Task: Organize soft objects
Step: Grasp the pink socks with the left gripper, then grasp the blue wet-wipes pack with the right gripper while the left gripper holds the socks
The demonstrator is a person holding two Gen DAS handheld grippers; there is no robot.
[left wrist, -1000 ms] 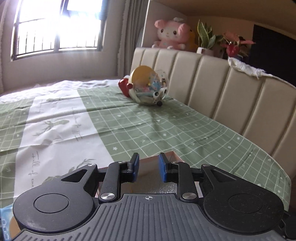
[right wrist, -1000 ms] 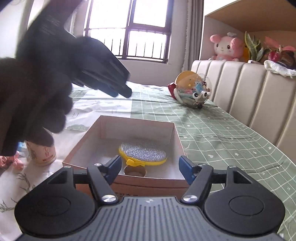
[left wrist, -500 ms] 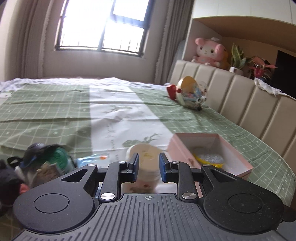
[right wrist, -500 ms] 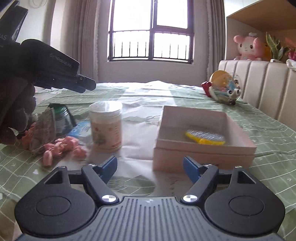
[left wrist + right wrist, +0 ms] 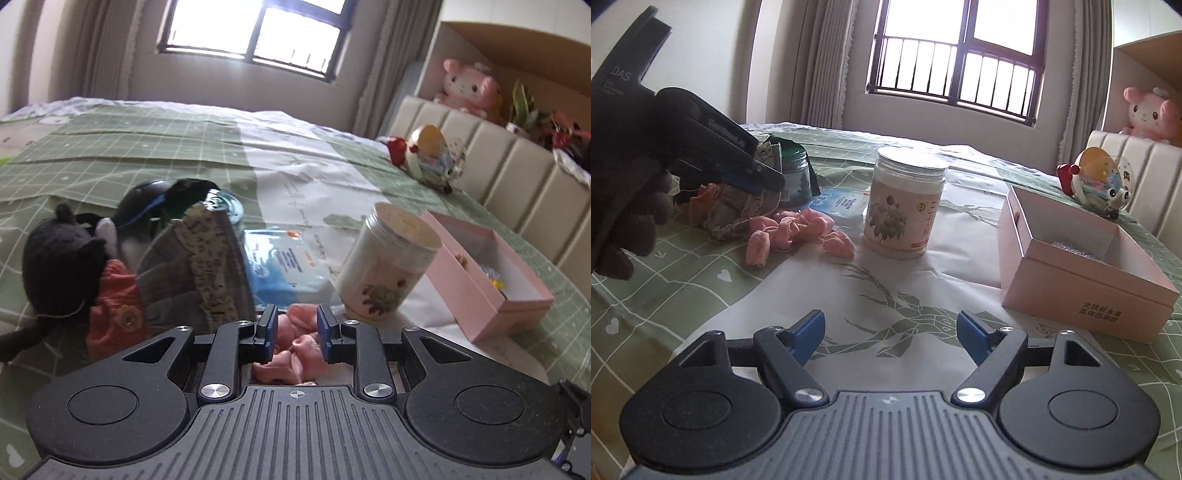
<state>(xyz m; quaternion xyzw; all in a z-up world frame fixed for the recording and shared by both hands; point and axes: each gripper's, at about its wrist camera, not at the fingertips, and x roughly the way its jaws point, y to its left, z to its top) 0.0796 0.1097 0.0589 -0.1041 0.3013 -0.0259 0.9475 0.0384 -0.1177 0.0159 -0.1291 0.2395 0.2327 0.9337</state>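
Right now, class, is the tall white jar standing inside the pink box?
No: the white jar stands upright on the bedspread, clearly apart from and to the left of the pink box in the right wrist view.

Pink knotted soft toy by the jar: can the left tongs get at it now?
Probably yes. The left tongs hover right over the pink knotted soft toy, narrowly parted and empty; nothing covers it, though they may need opening wider.
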